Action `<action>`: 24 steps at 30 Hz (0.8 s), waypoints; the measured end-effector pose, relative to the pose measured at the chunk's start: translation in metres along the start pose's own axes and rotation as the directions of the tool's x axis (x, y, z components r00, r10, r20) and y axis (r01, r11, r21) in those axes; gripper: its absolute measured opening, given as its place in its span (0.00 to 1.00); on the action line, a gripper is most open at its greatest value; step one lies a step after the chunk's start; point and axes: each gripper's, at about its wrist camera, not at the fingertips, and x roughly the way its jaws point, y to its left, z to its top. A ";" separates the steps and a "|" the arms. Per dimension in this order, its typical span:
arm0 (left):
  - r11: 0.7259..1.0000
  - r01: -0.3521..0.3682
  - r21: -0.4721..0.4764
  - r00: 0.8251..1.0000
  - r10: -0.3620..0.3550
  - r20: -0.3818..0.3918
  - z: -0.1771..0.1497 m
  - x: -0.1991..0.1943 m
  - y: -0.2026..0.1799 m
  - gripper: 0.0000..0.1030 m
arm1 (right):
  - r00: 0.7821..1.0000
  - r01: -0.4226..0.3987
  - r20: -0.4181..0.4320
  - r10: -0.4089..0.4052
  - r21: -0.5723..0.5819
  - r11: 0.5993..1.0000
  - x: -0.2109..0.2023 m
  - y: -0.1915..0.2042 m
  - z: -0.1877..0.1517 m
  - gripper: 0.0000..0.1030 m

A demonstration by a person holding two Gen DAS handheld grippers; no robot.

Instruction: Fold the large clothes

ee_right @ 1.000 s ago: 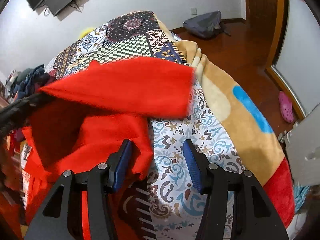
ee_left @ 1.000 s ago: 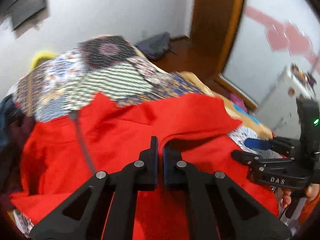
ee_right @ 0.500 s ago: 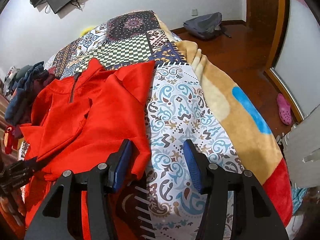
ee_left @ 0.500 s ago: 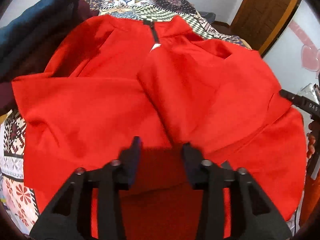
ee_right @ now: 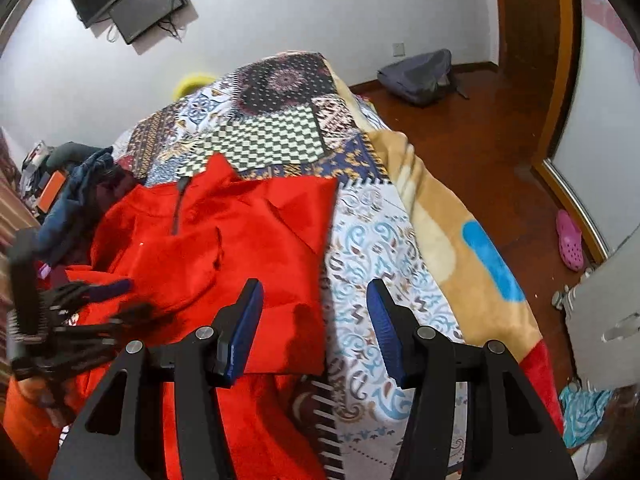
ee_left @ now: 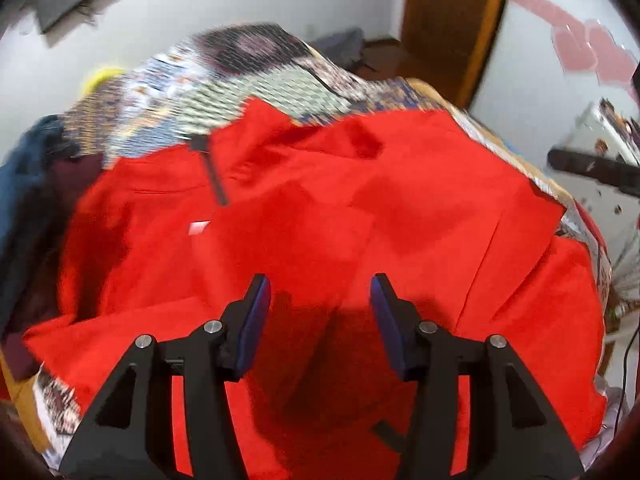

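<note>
One red pullover (ee_left: 320,216), short dark zip at the collar, lies spread and partly folded on the bed; in the right wrist view it (ee_right: 224,248) occupies the bed's left half, collar toward 12 o'clock.

Left gripper (ee_left: 320,320): jaws wide apart, holding nothing, poised over the garment's lower middle, with red cloth filling the gap between the blue pads. It appears blurred at 9 o'clock in the right wrist view (ee_right: 80,312).

Right gripper (ee_right: 316,328): jaws wide apart, holding nothing, straddling the garment's right edge; the left pad is over red cloth, the right pad over the patterned cover. Whether either gripper touches the cloth cannot be told.

Surface: one patchwork bedspread (ee_right: 372,248) of checks, medallions and paisley, over one tan blanket (ee_right: 440,224) with a blue patch at 3 o'clock.

Room, counted:
- one heap of dark blue and maroon clothes (ee_right: 80,184) at 10 o'clock, touching the pullover;
- one wall-mounted screen (ee_right: 128,0) at 11 o'clock;
- one grey bag (ee_right: 420,76) on the wooden floor at 1 o'clock;
- one pink clog (ee_right: 570,244) at 3 o'clock;
- one yellow object (ee_right: 194,80) beyond the bed.
</note>
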 end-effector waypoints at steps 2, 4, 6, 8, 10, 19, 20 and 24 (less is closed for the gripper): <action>1.000 0.026 0.013 0.998 -0.026 -0.053 0.006 0.021 -0.006 0.50 | 1.000 -0.001 -0.016 0.001 -0.019 1.000 0.006 0.005 -0.002 0.48; 0.999 0.047 0.016 0.994 -0.045 -0.103 0.013 0.042 -0.011 0.50 | 0.999 0.009 -0.039 -0.011 -0.047 0.999 0.013 0.009 -0.004 0.48; 0.998 0.068 0.002 0.988 -0.068 -0.142 0.017 0.056 -0.012 0.50 | 0.997 0.030 -0.067 -0.035 -0.074 0.997 0.023 0.012 -0.007 0.48; 0.997 0.078 -0.030 0.986 -0.081 -0.149 0.022 0.067 -0.011 0.50 | 0.993 0.046 -0.103 -0.056 -0.094 0.994 0.033 0.014 -0.011 0.48; 0.994 0.085 -0.072 0.984 -0.095 -0.148 0.027 0.073 -0.002 0.39 | 0.990 0.050 -0.126 -0.064 -0.107 0.993 0.042 0.015 -0.016 0.49; 0.948 0.168 -0.271 0.986 -0.164 0.040 0.019 0.019 0.054 0.02 | 0.993 0.043 -0.101 -0.054 -0.107 0.993 0.023 0.016 -0.004 0.50; 0.946 0.167 -0.277 0.985 -0.151 0.080 0.016 0.002 0.062 0.02 | 0.995 0.044 -0.088 -0.053 -0.111 0.993 0.019 0.019 -0.002 0.50; 0.946 0.122 -0.302 0.973 -0.053 0.226 -0.007 -0.080 0.095 0.02 | 0.999 0.028 -0.029 -0.032 -0.129 0.991 0.001 0.029 0.006 0.51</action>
